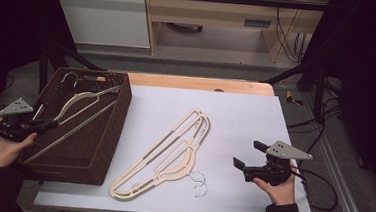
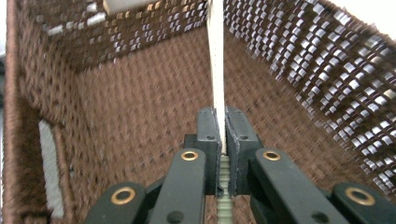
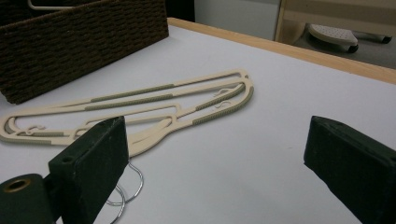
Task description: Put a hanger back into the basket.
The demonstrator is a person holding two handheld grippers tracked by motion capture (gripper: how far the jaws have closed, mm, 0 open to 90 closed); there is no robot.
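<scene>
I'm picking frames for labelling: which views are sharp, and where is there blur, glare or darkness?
High view: table evenly lit, surroundings dark, hangers crisp. Left gripper view: basket weave blurred, with glints on its right wall; the clamped hanger is washed out. Right gripper view: hangers sharp, near jaws soft.

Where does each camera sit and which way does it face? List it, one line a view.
High view: above the person's side, facing forward and down on the table; both hands, left gripper, right gripper.
Left gripper view: rides the left gripper, facing into the basket; jaws shut on a hanger.
Right gripper view: rides the right gripper, low, facing across the table to the flat hangers; jaws open.
Shared: high and right views both show the flat hangers and the basket.
</scene>
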